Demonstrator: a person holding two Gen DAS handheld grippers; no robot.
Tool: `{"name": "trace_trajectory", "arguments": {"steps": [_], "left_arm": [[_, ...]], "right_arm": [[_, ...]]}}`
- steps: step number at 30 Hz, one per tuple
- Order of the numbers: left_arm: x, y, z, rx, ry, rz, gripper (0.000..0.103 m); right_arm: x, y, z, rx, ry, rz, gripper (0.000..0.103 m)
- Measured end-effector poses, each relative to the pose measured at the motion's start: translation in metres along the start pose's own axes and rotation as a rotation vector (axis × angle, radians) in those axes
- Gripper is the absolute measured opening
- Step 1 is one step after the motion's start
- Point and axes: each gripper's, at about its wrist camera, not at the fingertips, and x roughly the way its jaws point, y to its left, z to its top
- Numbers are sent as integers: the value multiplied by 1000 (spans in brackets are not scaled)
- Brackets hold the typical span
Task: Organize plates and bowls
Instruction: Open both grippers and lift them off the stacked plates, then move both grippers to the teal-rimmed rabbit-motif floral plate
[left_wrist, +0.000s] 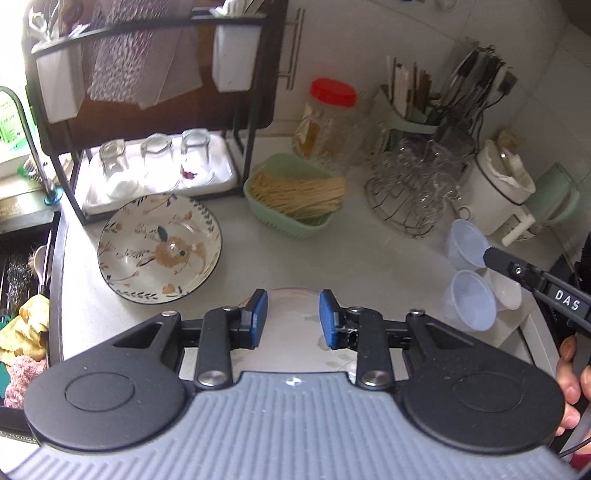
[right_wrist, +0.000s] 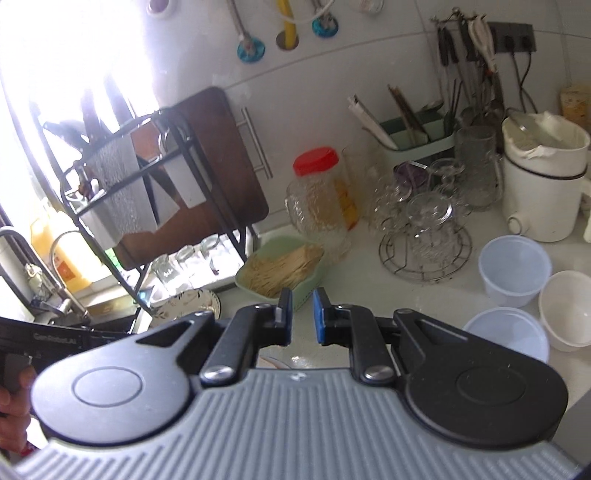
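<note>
Plates and bowls sit on a pale bench: a floral bowl (left_wrist: 159, 246) rests near the bench's left edge, just in front of the black rack (left_wrist: 236, 122) and beside the sink, up and to the left of the left gripper (left_wrist: 293, 318). That gripper's blue pads stand partly apart with nothing clamped; between and below them shows a pale plate (left_wrist: 291, 325) lying flat near the front edge, not touched by the pads. The right gripper (right_wrist: 303, 317) has its jaws narrowed almost together and holds nothing; a sliver of the plate (right_wrist: 275, 362) shows under it. Toward the right edge stand two clear plastic bowls (right_wrist: 514, 269) and a white bowl (right_wrist: 567, 310) close together, to the right of the right gripper. A green basket of noodles (left_wrist: 295, 194) sits mid-bench behind both grippers, with a red-lidded jar (left_wrist: 328, 122) behind it.
</note>
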Motion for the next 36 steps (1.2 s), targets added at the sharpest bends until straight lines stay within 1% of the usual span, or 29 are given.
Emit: {"name": "trace_trajectory", "arguments": {"steps": [2, 4, 8, 10, 13, 15, 17, 18, 21, 27, 30, 33, 35, 36], "left_arm": [[-7, -5, 1, -2, -6, -20, 34], [-14, -12, 2, 17, -11, -38, 34], [-28, -23, 2, 55, -35, -60, 34], [-34, -26, 1, 69, -50, -57, 34], [-39, -28, -3, 88, -56, -54, 34], [-42, -34, -6, 126, -61, -29, 34], [-46, -40, -11, 166, -76, -21, 34], [-47, -41, -12, 169, -76, -22, 34], [-48, -42, -14, 168, -73, -36, 34], [-43, -40, -15, 154, -56, -31, 34], [-41, -41, -17, 144, -43, -24, 34], [-37, -42, -21, 117, -35, -10, 34], [-34, -40, -23, 84, -15, -17, 34], [-32, -40, -25, 74, -10, -9, 34]], "right_arm": [[-8, 2, 0, -3, -12, 1, 16], [-15, 5, -1, -11, -20, 0, 16], [-25, 12, -5, -26, -26, -31, 16], [-29, 16, -7, -27, -26, -40, 16], [-31, 17, -12, -17, -20, -27, 16], [-31, 18, -14, -21, -5, -41, 16], [-33, 20, -17, -27, 1, -50, 16], [-35, 20, -17, -24, 1, -51, 16], [-40, 21, -20, -21, 5, -63, 16], [-42, 23, -27, -6, 30, -47, 16], [-42, 26, -29, -29, 46, -46, 16], [-42, 23, -31, -16, 57, -10, 16], [-41, 21, -33, -29, 69, 5, 16], [-40, 21, -34, -38, 74, 18, 16]]}}
